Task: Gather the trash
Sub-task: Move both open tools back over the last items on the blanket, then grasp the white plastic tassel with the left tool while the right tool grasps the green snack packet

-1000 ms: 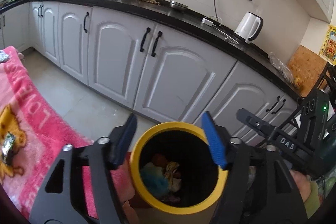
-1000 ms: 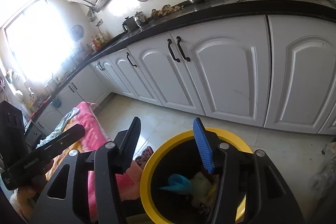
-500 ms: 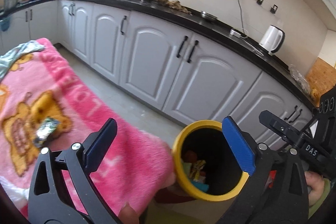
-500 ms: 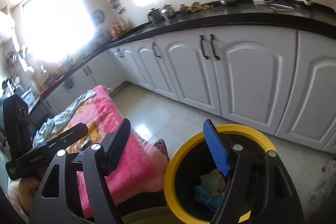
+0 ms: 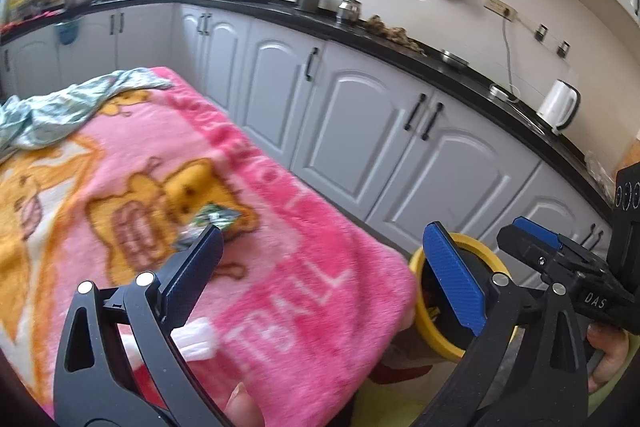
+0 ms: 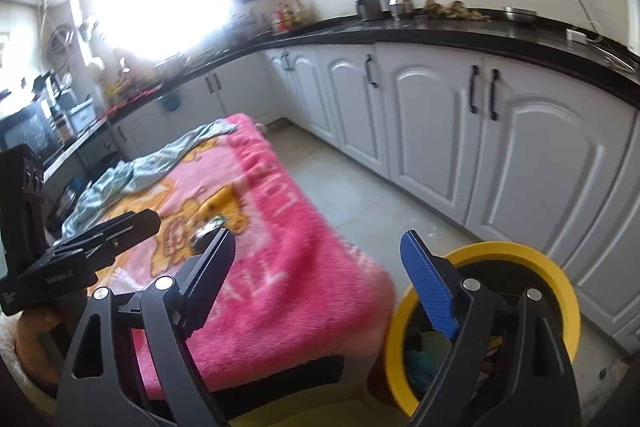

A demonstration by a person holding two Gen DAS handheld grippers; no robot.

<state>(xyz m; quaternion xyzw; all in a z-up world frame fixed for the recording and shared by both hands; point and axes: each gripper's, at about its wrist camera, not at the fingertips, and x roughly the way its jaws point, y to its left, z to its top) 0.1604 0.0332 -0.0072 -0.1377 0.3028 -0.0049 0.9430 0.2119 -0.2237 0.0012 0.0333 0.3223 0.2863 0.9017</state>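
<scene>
A crumpled green and silver wrapper (image 5: 214, 221) lies on the bear print of a pink blanket (image 5: 280, 291). My left gripper (image 5: 324, 239) hovers over the blanket, open and empty, its dark left finger just in front of the wrapper. A white scrap of paper (image 5: 196, 339) lies under that finger. My right gripper (image 6: 318, 241) is also empty, its jaws opening over the blanket's near corner, with the wrapper (image 6: 210, 227) beyond its left finger. The yellow bin (image 6: 560, 283), black inside, stands off the blanket's corner behind the right finger and holds teal and mixed trash (image 6: 424, 359). The same bin (image 5: 424, 331) shows behind my left gripper's blue pad.
A teal cloth (image 5: 60, 107) is bunched at the blanket's far end. White cabinets (image 6: 520, 155) under a black counter (image 5: 400, 55) run along the far side, with tiled floor (image 6: 360, 195) between them and the blanket. A hand (image 5: 608, 351) holds the right tool.
Both views have swung left, from looking down into the yellow bin to the pink blanket and the wrapper. Both pairs of jaws stand wider apart than before.
</scene>
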